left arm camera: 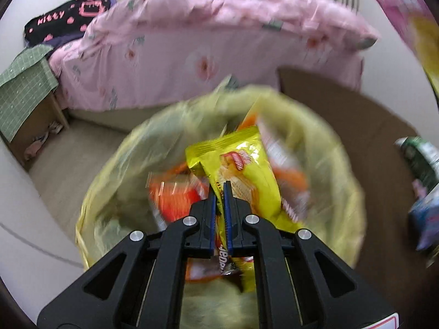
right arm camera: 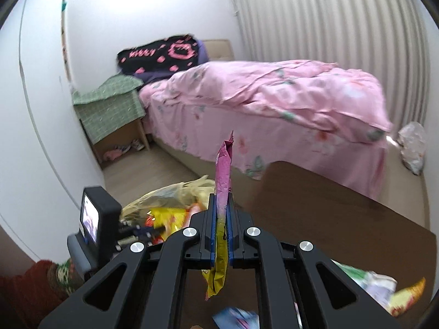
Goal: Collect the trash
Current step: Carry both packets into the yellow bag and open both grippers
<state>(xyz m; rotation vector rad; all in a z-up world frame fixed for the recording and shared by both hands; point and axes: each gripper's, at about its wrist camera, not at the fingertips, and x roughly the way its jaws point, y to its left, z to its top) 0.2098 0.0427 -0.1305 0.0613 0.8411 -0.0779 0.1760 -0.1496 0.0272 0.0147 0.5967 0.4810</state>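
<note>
The left tongs [left arm camera: 219, 189] are clamped on a yellow snack wrapper [left arm camera: 244, 170], their blue pads pressed flat against it. The wrapper's long axis runs along the fingers: its crimped top edge points away from the camera and slightly left, over the mouth of the bin, while its lower end trails back between the black arms. It hangs directly above the yellow-lined trash bin [left arm camera: 323, 148], which already holds orange and red wrappers [left arm camera: 175, 197]; all of that is blurred.

The right tongs [right arm camera: 221, 208] are closed on a pink-and-yellow wrapper [right arm camera: 223, 172], seen edge-on as a narrow strip. Its long axis is upright in the right wrist view: the pink end points up past the fingertips, the yellow end hangs down between the arms. This wrapper is just right of the trash bin [right arm camera: 175, 192] and near the front edge of the brown surface [right arm camera: 343, 219].

Left of the trash bin in that view is the other gripper's body with its small lit screen [right arm camera: 90, 222], and a red knitted sleeve [right arm camera: 30, 288] below it. More loose packets [right arm camera: 384, 288] lie on the surface to the right of the bin; in the left wrist view a dark green packet [left arm camera: 422, 159] lies there too.

Beyond the bin stands a bed under a pink floral quilt [right arm camera: 274, 96], with a black pillow with pink print [right arm camera: 164, 52] at its head. A nightstand draped in green checked cloth [right arm camera: 109, 104] is behind and left of the bin. A crumpled white bag [right arm camera: 414, 142] lies on the floor beyond the foot of the bed, far right of the bin.
</note>
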